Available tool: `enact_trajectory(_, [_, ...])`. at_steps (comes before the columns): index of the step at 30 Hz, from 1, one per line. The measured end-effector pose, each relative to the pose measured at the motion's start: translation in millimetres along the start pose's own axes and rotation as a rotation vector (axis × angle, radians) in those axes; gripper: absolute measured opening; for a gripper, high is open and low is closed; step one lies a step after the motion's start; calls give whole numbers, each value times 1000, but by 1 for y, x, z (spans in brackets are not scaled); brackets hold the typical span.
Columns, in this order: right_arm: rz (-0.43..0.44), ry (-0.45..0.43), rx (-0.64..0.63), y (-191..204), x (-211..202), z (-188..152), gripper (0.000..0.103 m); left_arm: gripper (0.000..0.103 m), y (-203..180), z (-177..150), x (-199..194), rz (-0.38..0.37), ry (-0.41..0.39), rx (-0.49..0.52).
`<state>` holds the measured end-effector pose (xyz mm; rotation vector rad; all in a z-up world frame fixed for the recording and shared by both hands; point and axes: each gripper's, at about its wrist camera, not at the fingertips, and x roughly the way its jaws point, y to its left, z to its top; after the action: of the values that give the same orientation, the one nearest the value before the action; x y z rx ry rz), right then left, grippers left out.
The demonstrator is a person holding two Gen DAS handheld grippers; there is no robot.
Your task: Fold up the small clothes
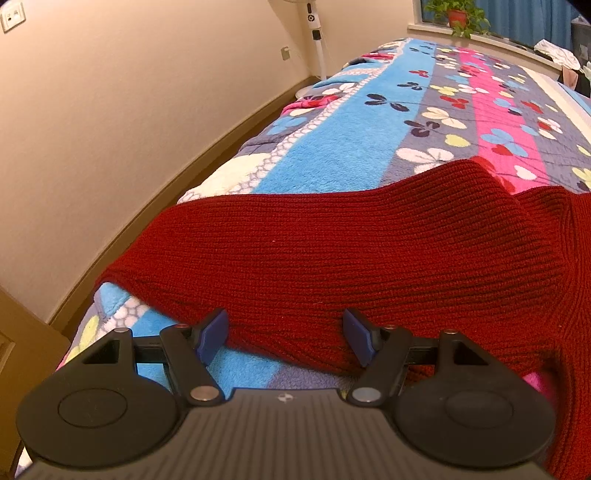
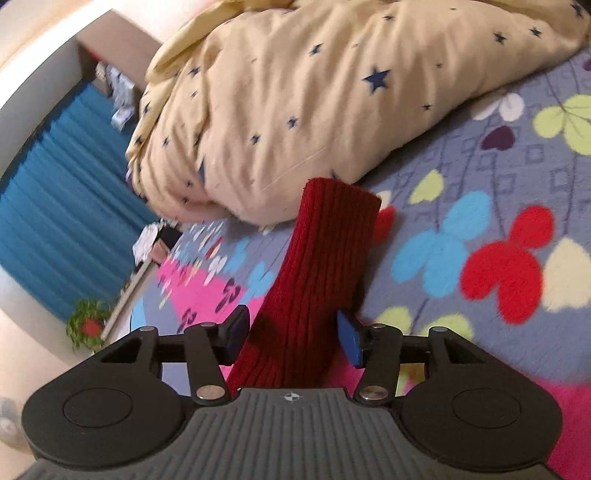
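Note:
A dark red knitted sweater [image 1: 332, 251] lies spread across a flowered fleece blanket [image 1: 332, 147] on a bed. My left gripper [image 1: 286, 338] is open, its blue pads either side of the sweater's near edge, low over it. In the right wrist view a red ribbed sleeve [image 2: 325, 258] of the sweater runs forward between my right gripper's [image 2: 295, 338] open blue pads. The jaws stand apart on both sides of the sleeve; whether they touch it I cannot tell. The sleeve's cuff end points toward a pillow.
A cream duvet or pillow with blue stars [image 2: 314, 103] lies just beyond the sleeve. The bed's left edge drops to a wall and skirting [image 1: 110, 147]. A standing fan [image 1: 317, 37], a potted plant [image 1: 458, 16] and blue curtains [image 2: 55, 192] stand at the far end.

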<state>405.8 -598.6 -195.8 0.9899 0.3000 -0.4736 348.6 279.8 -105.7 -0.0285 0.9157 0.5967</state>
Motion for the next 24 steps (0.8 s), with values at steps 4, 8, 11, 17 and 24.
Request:
enact_trajectory(4, [-30, -14, 32, -4, -3, 9, 64, 74, 1, 1, 1, -2, 3, -3])
enact_trajectory(8, [-120, 11, 18, -2, -2, 5, 49, 74, 1, 1, 0, -3, 3, -5])
enact_trajectory(11, [-219, -25, -83, 11, -5, 6, 12, 74, 1, 1, 0, -7, 4, -8])
enact_trajectory(17, [-367, -132, -198, 11, -14, 17, 29, 75, 9, -1, -4, -34, 6, -50])
enact_trajectory(24, [-464, -101, -239, 39, -70, 2, 35, 76, 24, -7, -40, -118, -57, -155])
